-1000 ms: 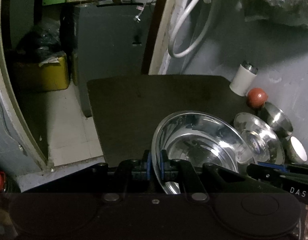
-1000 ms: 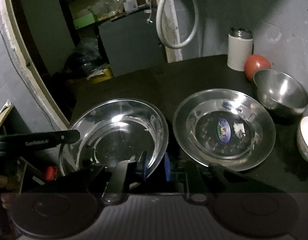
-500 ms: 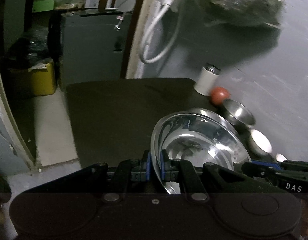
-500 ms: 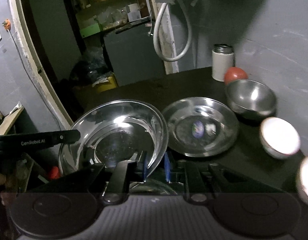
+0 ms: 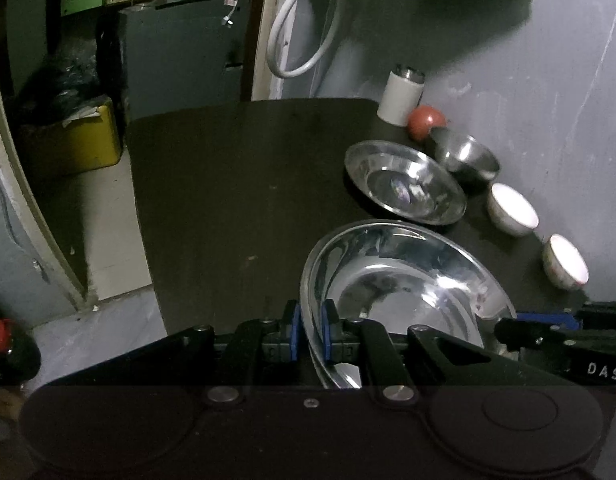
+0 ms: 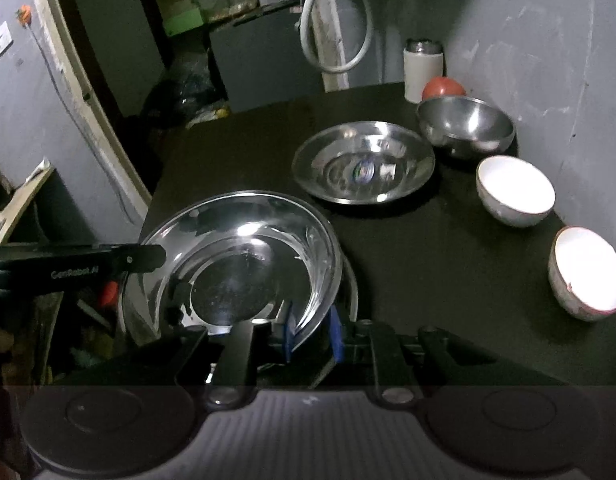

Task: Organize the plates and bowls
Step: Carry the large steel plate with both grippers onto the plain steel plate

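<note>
My left gripper (image 5: 309,330) and right gripper (image 6: 312,334) are both shut on the rim of a large steel plate (image 5: 399,288), which also shows in the right wrist view (image 6: 236,264), held above the near part of the dark table (image 5: 236,184). A second steel plate (image 6: 363,162) lies flat further back. Behind it stands a steel bowl (image 6: 465,126). Two white bowls (image 6: 515,190) (image 6: 587,278) sit along the right wall. What lies under the held plate is hidden.
A white canister (image 6: 423,68) and a red ball (image 6: 443,88) stand in the far right corner by the grey wall. A white hose (image 6: 331,36) hangs behind the table. The table's left edge drops to the floor beside a yellow bin (image 5: 74,140).
Both grippers have pulled back and up with the large plate. The second plate, steel bowl and white bowls now show further away.
</note>
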Action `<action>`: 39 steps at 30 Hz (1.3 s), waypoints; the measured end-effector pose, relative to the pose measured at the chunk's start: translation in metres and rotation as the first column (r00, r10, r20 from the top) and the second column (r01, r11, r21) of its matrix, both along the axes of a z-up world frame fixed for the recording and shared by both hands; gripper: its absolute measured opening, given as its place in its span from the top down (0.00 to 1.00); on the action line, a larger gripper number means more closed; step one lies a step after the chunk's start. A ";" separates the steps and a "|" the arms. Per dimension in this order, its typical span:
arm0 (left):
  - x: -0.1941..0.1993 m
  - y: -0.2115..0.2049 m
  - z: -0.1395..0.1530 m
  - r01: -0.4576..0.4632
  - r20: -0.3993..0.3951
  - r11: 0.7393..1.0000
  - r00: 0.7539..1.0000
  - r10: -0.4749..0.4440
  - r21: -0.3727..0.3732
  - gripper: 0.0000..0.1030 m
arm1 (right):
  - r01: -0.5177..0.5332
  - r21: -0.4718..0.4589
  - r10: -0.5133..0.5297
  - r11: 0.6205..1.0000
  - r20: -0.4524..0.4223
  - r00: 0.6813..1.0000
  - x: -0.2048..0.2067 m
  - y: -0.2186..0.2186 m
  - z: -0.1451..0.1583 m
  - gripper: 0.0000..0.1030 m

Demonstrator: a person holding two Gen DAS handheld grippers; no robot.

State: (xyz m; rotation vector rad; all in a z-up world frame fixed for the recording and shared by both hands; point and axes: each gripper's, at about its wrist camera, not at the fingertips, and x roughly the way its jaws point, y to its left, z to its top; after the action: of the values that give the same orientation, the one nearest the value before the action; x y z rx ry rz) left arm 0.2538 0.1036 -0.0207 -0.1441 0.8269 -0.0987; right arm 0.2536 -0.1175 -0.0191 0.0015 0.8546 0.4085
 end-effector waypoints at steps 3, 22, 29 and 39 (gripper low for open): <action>0.001 -0.003 -0.004 0.005 -0.016 1.000 1.000 -0.004 0.022 0.89 | -0.011 -0.011 0.011 1.000 -0.005 1.000 -0.001 0.001 -0.001 0.79; 0.007 -0.019 -0.017 0.055 -0.078 0.994 0.996 -0.048 0.090 0.87 | -0.028 -0.101 0.026 0.994 -0.026 0.999 -0.002 0.007 -0.002 0.76; 0.009 -0.021 -0.018 0.057 -0.080 0.995 0.996 -0.050 0.087 0.85 | -0.023 -0.102 0.020 0.994 -0.027 0.999 -0.003 0.006 -0.003 0.76; 0.007 -0.021 -0.016 0.033 -0.076 0.996 0.997 -0.027 0.078 0.68 | -0.016 -0.079 0.015 0.997 -0.022 1.000 -0.002 0.004 -0.004 0.71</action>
State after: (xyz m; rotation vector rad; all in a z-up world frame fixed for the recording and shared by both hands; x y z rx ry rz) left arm 0.2604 0.0825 -0.0367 -0.0611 0.9062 -0.0895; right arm 0.2517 -0.1136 -0.0233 -0.0745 0.8916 0.3894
